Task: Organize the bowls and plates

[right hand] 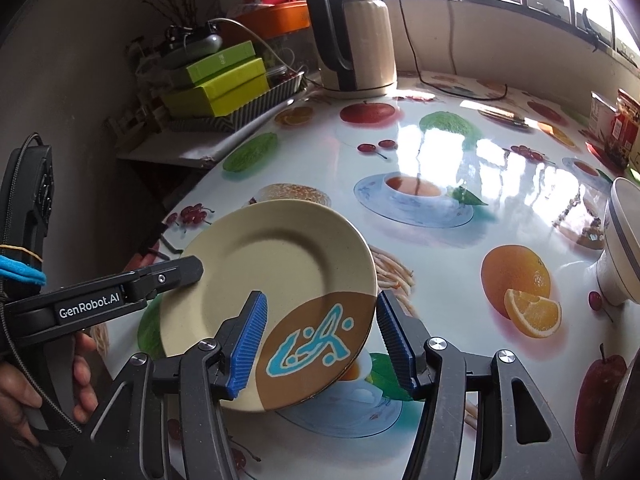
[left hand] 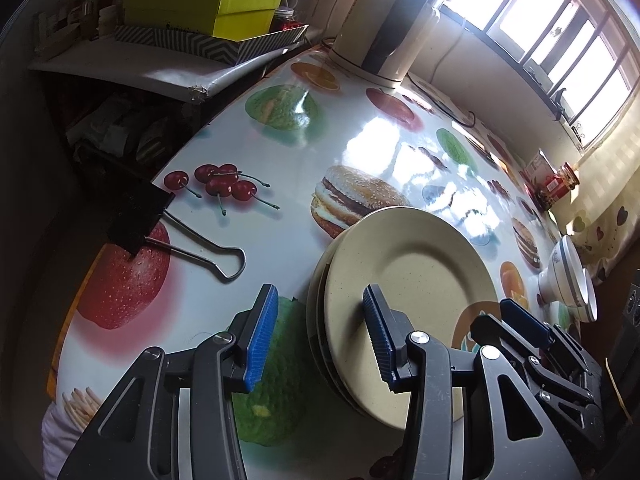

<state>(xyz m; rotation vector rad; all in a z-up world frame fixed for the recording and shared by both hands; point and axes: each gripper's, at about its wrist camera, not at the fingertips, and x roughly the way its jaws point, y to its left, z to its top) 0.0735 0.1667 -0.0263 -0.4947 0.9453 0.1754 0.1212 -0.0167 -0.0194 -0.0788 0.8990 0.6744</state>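
Observation:
A cream plate (left hand: 416, 280) with a brown patch lies on top of a short stack of plates on the fruit-print table (left hand: 280, 232). My left gripper (left hand: 320, 328) is open, one finger over the plate's near rim, the other beside the stack. In the right wrist view the same plate (right hand: 280, 272) shows its brown patch with a blue pattern. My right gripper (right hand: 320, 340) is open and straddles that patch's rim. The left gripper's finger (right hand: 176, 274) reaches over the plate's left rim. White bowls with dark rim lines (left hand: 572, 280) stand at the right, also in the right wrist view (right hand: 620, 240).
A kettle (right hand: 352, 28) stands at the table's back with its cord across the cloth. Green boxes on a striped tray (left hand: 208, 12) sit on a side shelf. A black binder clip (left hand: 140, 216) grips the table's left edge. Red jars and a carton (left hand: 552, 180) stand at the far right.

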